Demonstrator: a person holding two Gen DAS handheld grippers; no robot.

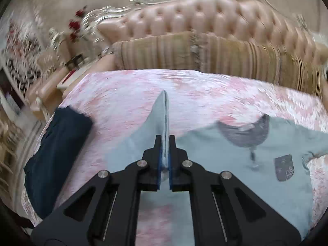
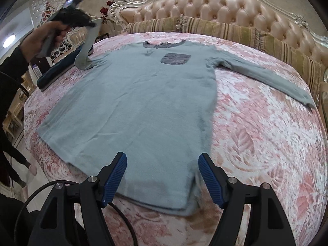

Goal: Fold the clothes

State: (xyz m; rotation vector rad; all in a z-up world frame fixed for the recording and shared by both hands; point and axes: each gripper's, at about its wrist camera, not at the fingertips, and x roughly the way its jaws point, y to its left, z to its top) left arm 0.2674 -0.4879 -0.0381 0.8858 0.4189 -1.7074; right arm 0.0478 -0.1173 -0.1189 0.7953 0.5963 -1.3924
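- Overhead, the left gripper is clenched on a sleeve of the long-sleeved grey-blue shirt, lifting it above the bed.
- Its body lies flat, front up, on the pink floral bedspread.
- Released, the right gripper hovers wide over the hem.
- A dark folded garment lies beside the shirt.
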